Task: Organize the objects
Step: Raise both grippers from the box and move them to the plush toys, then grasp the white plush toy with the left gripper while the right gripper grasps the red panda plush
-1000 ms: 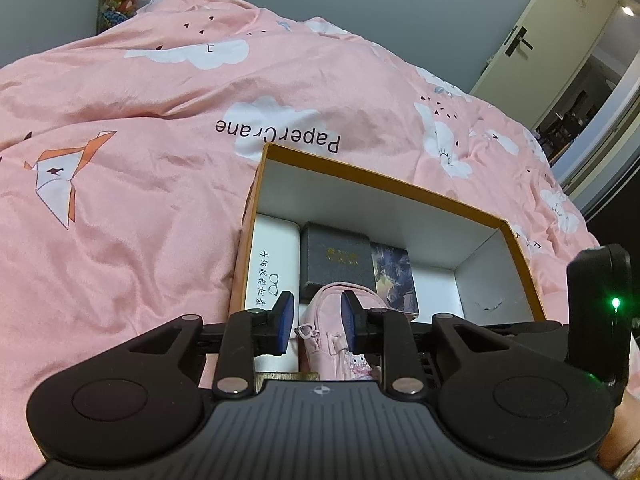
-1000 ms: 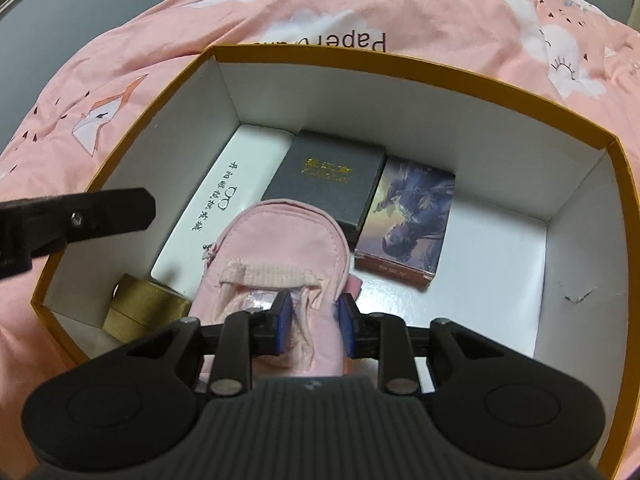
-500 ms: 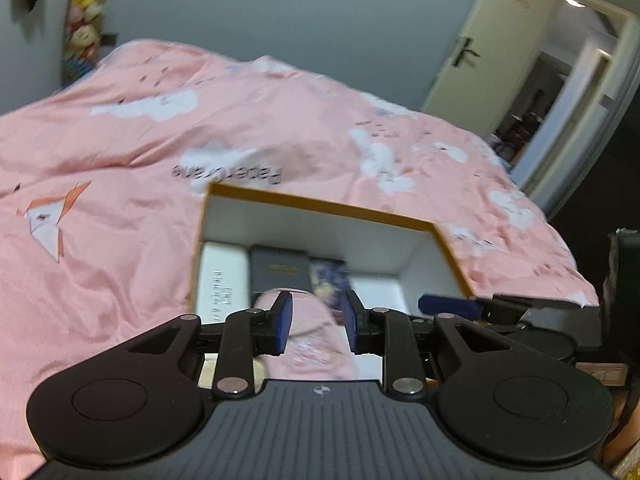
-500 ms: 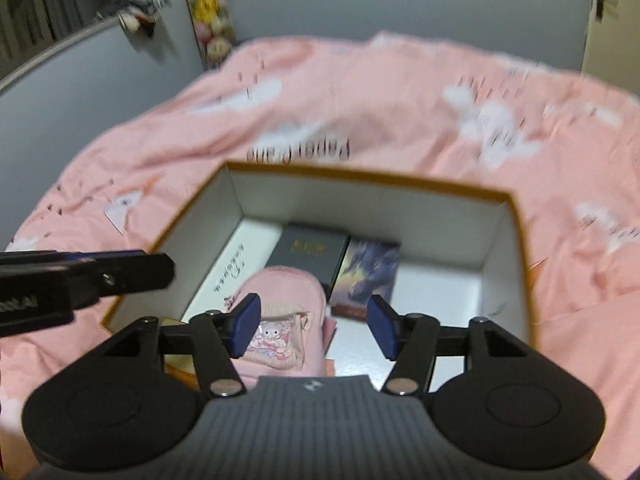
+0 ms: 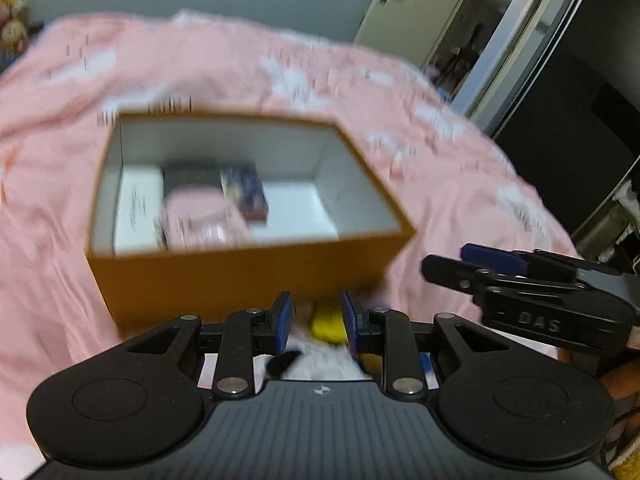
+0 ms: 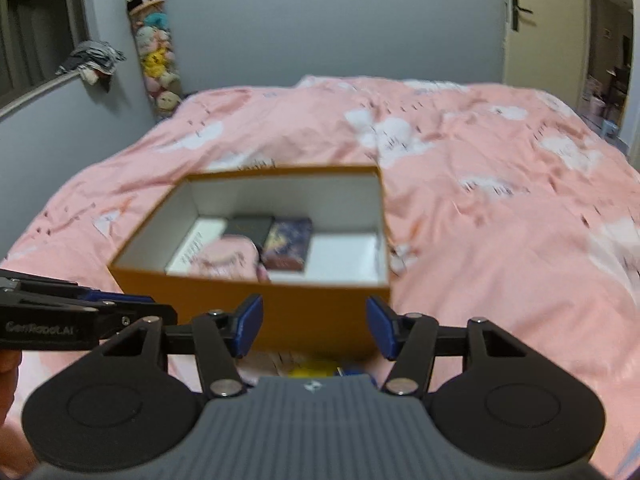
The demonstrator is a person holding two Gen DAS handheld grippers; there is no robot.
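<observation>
Both grippers were held level before the box (image 6: 256, 304) on the bed (image 6: 500, 208). The right gripper's (image 6: 314, 328) fingers were spread wide with nothing between them. The left gripper's (image 5: 316, 322) fingers were parted narrowly, also gripping nothing.

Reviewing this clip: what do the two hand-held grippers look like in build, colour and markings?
Both are matte black plastic. The left hand-held gripper and the right hand-held gripper each have a ribbed grey-black body, two round discs, silver pivot screws and blue finger pads. Side lettering reads "DAS" on the right one and "GenRobot.AI" on the left one.
</observation>
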